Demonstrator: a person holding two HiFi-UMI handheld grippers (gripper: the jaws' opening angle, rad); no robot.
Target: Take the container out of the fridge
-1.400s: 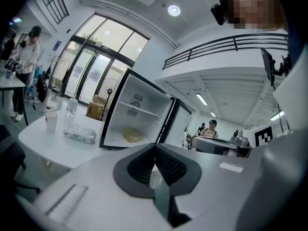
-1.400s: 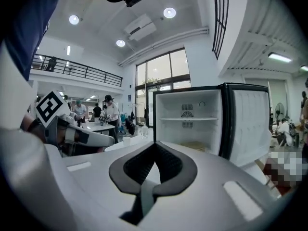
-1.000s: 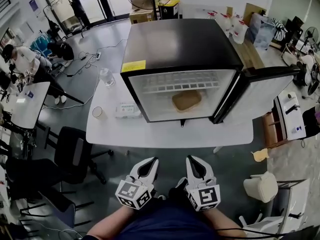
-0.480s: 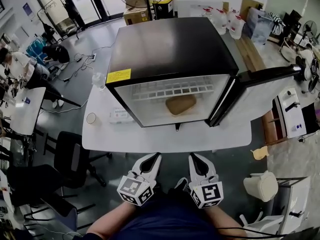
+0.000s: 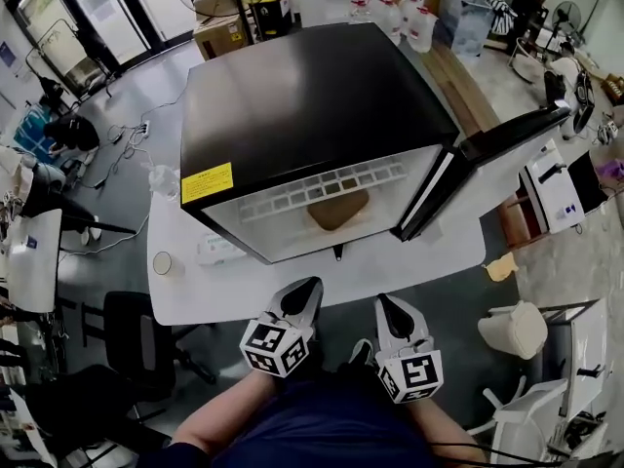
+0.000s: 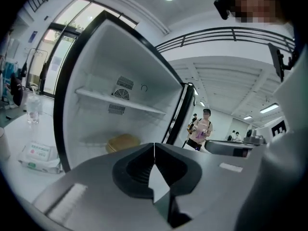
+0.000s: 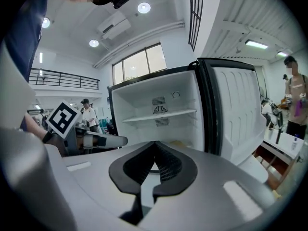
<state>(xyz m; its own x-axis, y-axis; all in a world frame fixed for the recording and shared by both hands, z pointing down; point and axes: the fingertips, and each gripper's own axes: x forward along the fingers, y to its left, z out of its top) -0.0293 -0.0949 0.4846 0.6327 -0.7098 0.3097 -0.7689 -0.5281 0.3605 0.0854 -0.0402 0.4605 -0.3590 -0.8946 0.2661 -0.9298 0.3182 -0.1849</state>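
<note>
The tan container [image 5: 338,209] lies on the floor of the open fridge [image 5: 312,105], under its shelf, long axis across the opening. It is straight ahead of both grippers, beyond the bench [image 5: 224,295] edge. The left gripper [image 5: 308,289] looks slightly nearer than the right gripper [image 5: 388,305]. Both have their fingers pressed together on nothing and would need to part before grasping.

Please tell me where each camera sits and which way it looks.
Head view: on the head, steeply down onto the open fridge; left gripper, right gripper and forearms show.
Left gripper view: on that gripper, along its shut jaws toward the container.
Right gripper view: likewise, facing the fridge's shelf.
Shared: all see the fridge interior.
</note>
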